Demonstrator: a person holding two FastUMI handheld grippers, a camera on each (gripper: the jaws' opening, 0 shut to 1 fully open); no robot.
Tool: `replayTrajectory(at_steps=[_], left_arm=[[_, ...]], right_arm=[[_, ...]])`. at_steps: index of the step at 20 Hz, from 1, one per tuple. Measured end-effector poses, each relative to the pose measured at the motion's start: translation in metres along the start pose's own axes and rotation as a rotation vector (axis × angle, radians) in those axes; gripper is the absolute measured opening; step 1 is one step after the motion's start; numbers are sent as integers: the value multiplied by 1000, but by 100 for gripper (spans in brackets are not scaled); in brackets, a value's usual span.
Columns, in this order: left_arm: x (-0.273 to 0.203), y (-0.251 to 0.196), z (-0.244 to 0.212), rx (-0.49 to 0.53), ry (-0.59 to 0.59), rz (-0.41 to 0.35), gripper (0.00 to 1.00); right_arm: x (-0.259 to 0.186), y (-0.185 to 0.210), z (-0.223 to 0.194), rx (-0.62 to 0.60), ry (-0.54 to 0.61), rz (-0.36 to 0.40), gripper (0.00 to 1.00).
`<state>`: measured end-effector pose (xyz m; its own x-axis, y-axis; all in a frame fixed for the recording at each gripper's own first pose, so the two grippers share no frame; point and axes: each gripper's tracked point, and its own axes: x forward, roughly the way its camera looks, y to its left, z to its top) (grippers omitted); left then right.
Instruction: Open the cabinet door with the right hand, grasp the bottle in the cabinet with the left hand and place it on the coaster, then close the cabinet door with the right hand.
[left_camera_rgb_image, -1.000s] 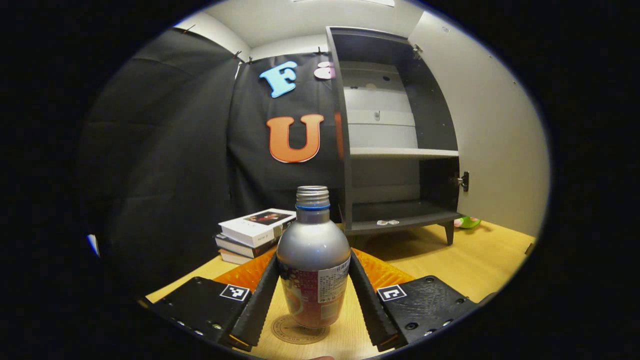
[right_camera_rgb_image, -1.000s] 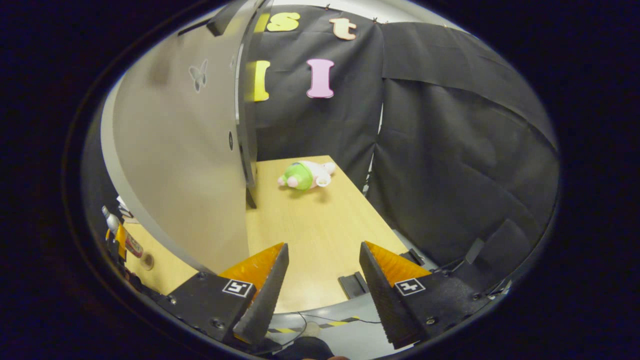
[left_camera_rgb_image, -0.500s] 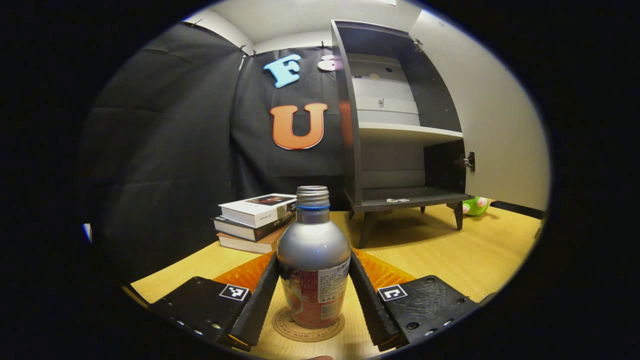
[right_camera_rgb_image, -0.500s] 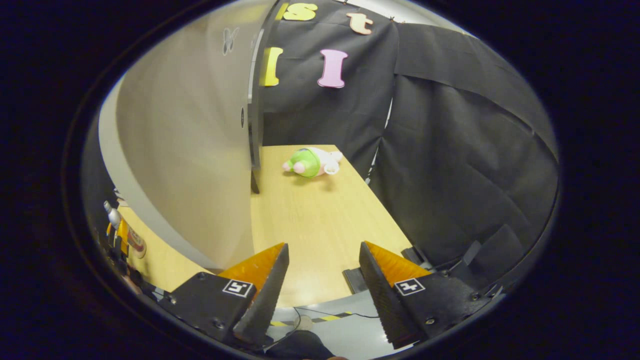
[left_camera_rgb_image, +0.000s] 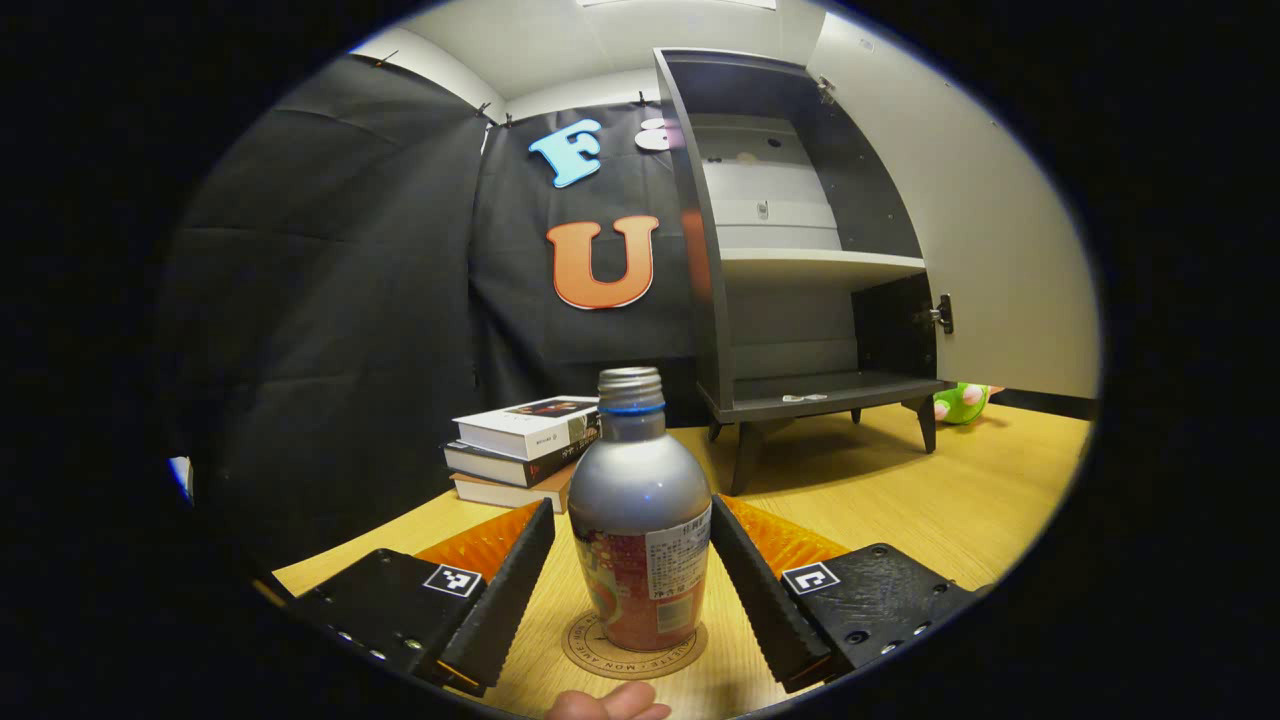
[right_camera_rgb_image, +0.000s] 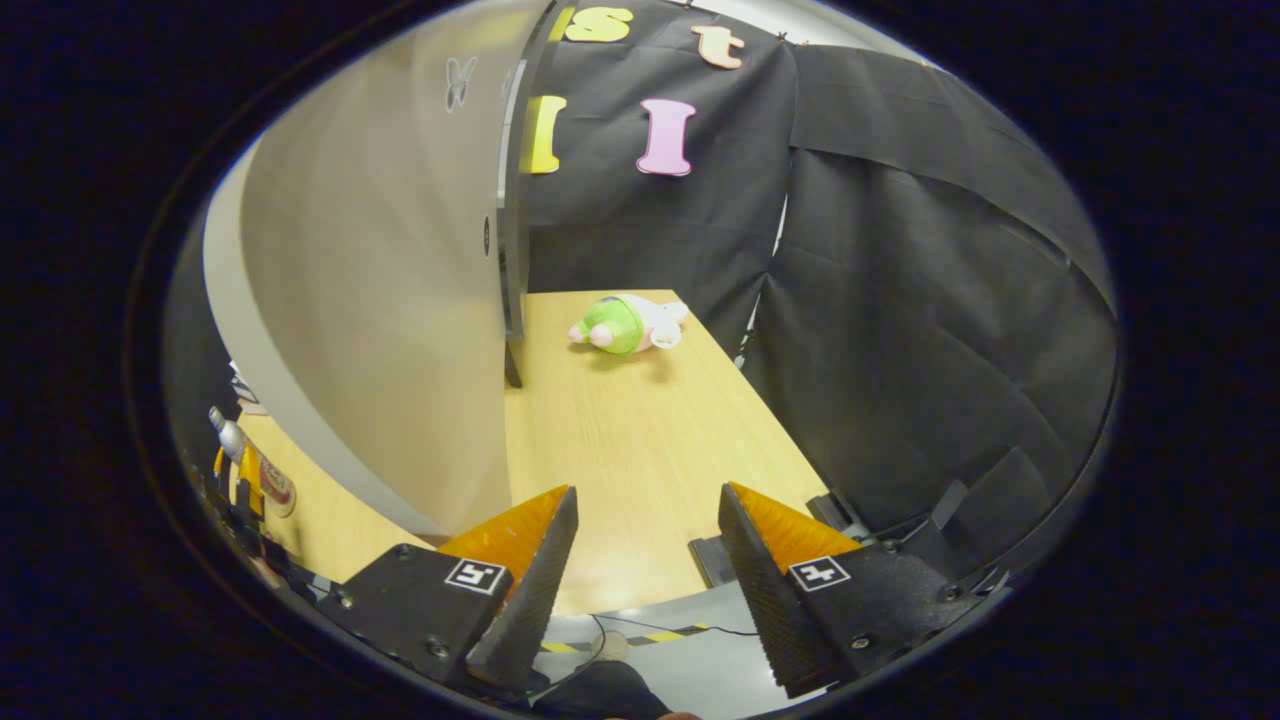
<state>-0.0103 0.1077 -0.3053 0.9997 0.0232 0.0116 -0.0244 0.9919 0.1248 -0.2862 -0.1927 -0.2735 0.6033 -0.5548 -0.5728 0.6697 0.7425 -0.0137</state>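
Already the bottle (left_camera_rgb_image: 640, 520) stands upright on the coaster (left_camera_rgb_image: 634, 650) at bottom centre of the left gripper view, the left gripper (left_camera_rgb_image: 634, 580) spread with both fingers just clear of it. Remaining, I judge: shutting the door (right_camera_rgb_image: 380, 290), wide open at left; the right gripper (right_camera_rgb_image: 645, 570) gapes empty.

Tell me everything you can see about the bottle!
The bottle looks like silvery metal, with a rounded shoulder, a narrow neck, a blue ring and a grey screw cap. A red and orange label with a white patch wraps its lower half. It stands upright on the round coaster on the wooden table. The left gripper has its fingers on either side of it, slightly apart from it.
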Motion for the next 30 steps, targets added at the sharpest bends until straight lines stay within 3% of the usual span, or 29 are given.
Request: replayTrajectory(at_steps=[6,10,14,17,22,27,30], left_arm=[[-18,6,71,12,-45,-4,94],[-31,1,166,-19,-67,-40,94],[-22,-40,256,-36,-69,-119,94],[-9,-89,292,-82,-48,-174,94],[9,-138,297,-104,40,-151,95],[17,-167,290,-82,102,-149,95],[19,-168,292,-72,102,-145,95]], right_arm=[[3,-5,-1,18,-8,-18,92],[5,-13,7,67,-27,5,94],[-2,-39,16,145,-71,10,94],[-9,-56,42,245,-124,40,94],[-41,-67,124,241,-311,88,95],[-62,-44,166,239,-374,198,98],[-75,-42,185,241,-408,225,99]])
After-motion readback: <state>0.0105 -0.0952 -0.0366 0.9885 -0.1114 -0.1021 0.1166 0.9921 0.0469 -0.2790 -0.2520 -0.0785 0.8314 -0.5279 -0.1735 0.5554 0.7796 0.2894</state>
